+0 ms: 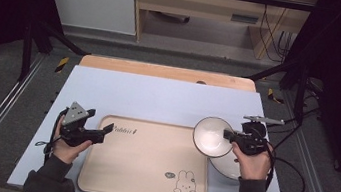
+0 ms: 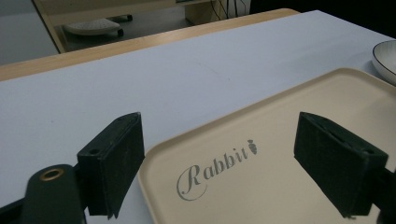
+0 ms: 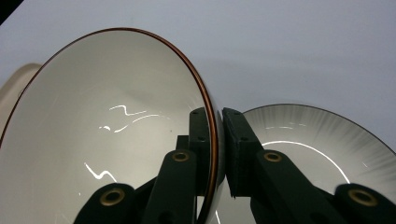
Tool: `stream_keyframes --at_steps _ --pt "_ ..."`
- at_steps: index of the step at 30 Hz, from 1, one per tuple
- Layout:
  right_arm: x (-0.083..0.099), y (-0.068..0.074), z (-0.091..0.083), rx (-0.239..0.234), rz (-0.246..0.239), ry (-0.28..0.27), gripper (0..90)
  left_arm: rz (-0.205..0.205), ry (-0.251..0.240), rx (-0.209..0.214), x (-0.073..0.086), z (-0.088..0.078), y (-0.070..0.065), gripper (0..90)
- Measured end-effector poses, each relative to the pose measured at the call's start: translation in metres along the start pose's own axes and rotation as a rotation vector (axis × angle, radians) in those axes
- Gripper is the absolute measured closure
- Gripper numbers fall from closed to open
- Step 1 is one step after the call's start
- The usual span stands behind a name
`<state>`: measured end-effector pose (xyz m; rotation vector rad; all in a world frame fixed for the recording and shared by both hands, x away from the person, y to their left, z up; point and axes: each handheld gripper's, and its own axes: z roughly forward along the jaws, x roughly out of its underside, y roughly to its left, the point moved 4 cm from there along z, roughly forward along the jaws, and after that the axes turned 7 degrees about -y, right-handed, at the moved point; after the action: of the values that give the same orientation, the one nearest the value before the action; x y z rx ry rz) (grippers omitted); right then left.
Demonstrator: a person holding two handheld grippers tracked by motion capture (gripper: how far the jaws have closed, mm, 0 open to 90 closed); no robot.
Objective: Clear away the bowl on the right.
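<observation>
- High view: grey floor, dark frame posts and a pale cabinet behind; wooden table (image 1: pixel 167 72) covered by a pale blue-white mat (image 1: pixel 158 99).
- Cream tray (image 1: pixel 146 161) with a rabbit drawing, lying between the two tongs, nearer the left ones.
- Left tongs (image 1: pixel 105 130) held in the left hand (image 1: pixel 67 148), tips over the tray's near-left corner, jaws apart, nothing between them.
- Right tongs (image 1: pixel 227 134) held in the right hand (image 1: pixel 250 163), clamped on the rim of a white bowl (image 1: pixel 212 136) tipped up on edge, overlapping the tray's right edge.
- Second bowl (image 1: pixel 229 167) just beneath and beside the right tongs, resting on the mat.
- Left gripper view: mat and wooden table edge beyond, a chair base on the floor farther off.
- Jaws wide apart, framing the tray corner (image 2: pixel 280 154) printed "Rabbit"; no contact visible with it.
- Sliver of white bowl (image 2: pixel 385 58) at far right, past the tray.
- Right gripper view: plain pale mat as background.
- Jaws closed on the brown-edged rim of the tilted bowl (image 3: pixel 107 135), one inside, one outside.
- Second bowl (image 3: pixel 317 140), dark-rimmed, lying flat right behind the outer jaw.
</observation>
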<state>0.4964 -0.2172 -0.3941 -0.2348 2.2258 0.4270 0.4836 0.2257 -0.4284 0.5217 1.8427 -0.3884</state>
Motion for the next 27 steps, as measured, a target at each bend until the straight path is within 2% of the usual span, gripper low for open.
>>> stream_keyframes --at_steps 4,13,27 --pt "-0.005 0.008 0.002 -0.002 -0.024 -0.002 83.0 -0.002 -0.005 -0.004 -0.001 -0.001 0.000 15.8" --pt "-0.014 0.021 0.006 -0.031 -0.034 -0.014 83.0 -0.004 -0.001 -0.007 0.000 0.000 0.001 15.7" --pt "-0.024 0.054 0.032 -0.095 -0.092 0.014 83.0 -0.010 -0.005 -0.010 0.000 -0.002 0.004 15.7"
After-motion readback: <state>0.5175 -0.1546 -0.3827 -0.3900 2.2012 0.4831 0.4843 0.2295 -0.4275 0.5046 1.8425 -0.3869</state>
